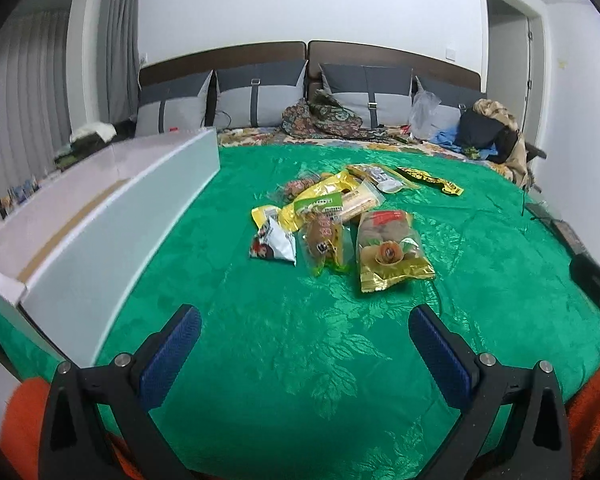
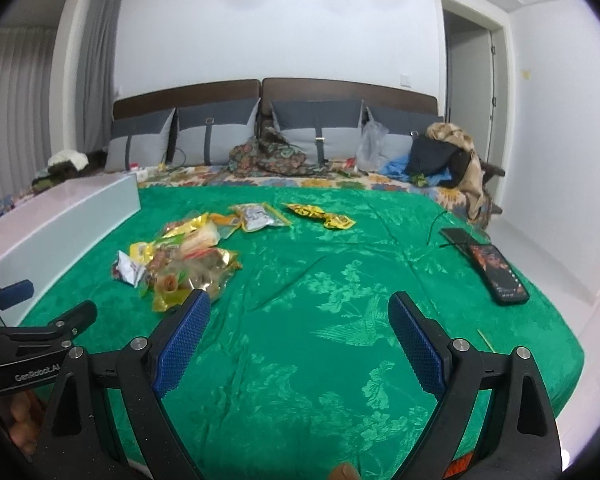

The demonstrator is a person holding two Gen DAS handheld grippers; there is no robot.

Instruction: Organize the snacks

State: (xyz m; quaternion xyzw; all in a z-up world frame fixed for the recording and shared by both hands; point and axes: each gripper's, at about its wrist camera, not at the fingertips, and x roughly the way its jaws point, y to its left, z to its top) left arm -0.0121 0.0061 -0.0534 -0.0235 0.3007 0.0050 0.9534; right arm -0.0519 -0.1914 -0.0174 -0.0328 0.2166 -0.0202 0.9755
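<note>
We hold our left claw [image 1: 304, 328] low over the green bedspread [image 1: 300, 360], its blue pads [image 1: 440, 354] spread wide with nothing between them. Straight ahead of it, well beyond the fingertips, lies the heap of snack packets [image 1: 332, 220]: a gold-edged packet [image 1: 392, 250] nearest and slightly right of centre, a clear-wrapped brown snack [image 1: 324, 242] just left of it, and a white and red pouch [image 1: 274, 244] further left again. Beyond the heap, a yellow and black packet [image 1: 432, 180] lies a little apart to the right. Off to the left of this claw stands a long white box [image 1: 112, 224], open at the top; we cannot tell what is inside, since its near wall hides the interior.

Our right claw [image 2: 300, 316] is likewise wide open and empty above the spread. From here the heap [image 2: 180, 256] sits ahead and to the left, the nearest wrapper reaching just past the left fingertip. A dark phone [image 2: 498, 272] rests ahead to the right, near the bed's edge. The left claw's black body [image 2: 32, 344] shows at the far left.
</note>
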